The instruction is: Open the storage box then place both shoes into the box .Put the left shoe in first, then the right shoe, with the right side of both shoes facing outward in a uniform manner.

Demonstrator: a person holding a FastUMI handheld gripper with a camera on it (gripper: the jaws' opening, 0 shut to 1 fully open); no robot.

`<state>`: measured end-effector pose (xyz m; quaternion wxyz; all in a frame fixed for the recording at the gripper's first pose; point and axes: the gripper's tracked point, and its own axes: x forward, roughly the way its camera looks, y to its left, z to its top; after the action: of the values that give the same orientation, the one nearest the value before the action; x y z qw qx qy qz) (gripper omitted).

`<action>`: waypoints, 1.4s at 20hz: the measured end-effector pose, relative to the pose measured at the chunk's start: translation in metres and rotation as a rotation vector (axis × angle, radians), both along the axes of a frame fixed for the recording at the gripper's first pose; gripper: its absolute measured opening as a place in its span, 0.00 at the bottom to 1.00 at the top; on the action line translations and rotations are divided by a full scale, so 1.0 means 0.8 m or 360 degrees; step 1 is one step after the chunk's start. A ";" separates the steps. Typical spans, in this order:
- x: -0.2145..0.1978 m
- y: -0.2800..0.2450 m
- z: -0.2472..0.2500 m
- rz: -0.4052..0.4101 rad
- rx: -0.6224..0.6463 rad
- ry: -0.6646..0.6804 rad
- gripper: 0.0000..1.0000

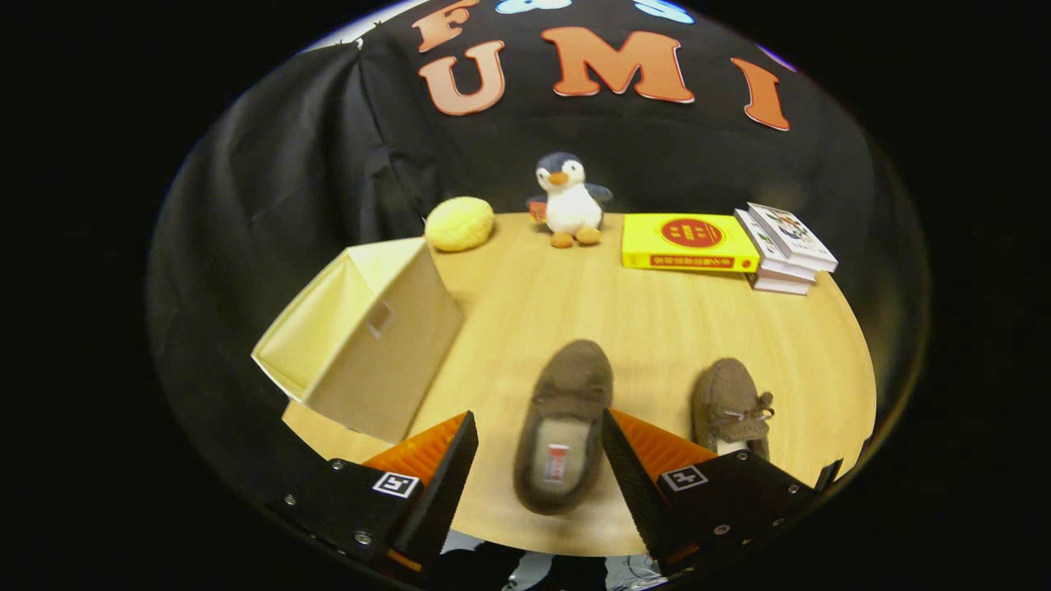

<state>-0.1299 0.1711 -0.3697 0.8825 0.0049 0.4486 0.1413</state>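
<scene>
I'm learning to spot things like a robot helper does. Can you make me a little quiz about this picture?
1. True or false: both brown shoes are already inside the storage box.
2. What sits between the tool's open fingers?
A. the penguin toy
B. a brown shoe
C. the yellow book
3. Fill in: the other shoe lies on the wooden ____, beside the first one.

Key:
1. False. Both lie on the table, outside the box.
2. B. The fingers stand on either side of it, not pressing.
3. table
</scene>
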 end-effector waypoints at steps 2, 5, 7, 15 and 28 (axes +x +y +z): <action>-0.005 -0.019 -0.030 -0.0017 -0.0048 0.0048 0.89; 0.009 -0.031 -0.070 -0.0038 -0.0088 0.0065 0.85; 0.025 -0.036 -0.094 -0.0045 -0.0129 0.0067 0.81; 0.072 -0.020 -0.144 -0.0121 -0.0135 0.0035 0.32; 0.068 0.067 0.026 -0.0155 0.0071 0.0123 0.04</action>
<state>-0.0759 0.2251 -0.3489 0.8699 0.0518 0.4785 0.1079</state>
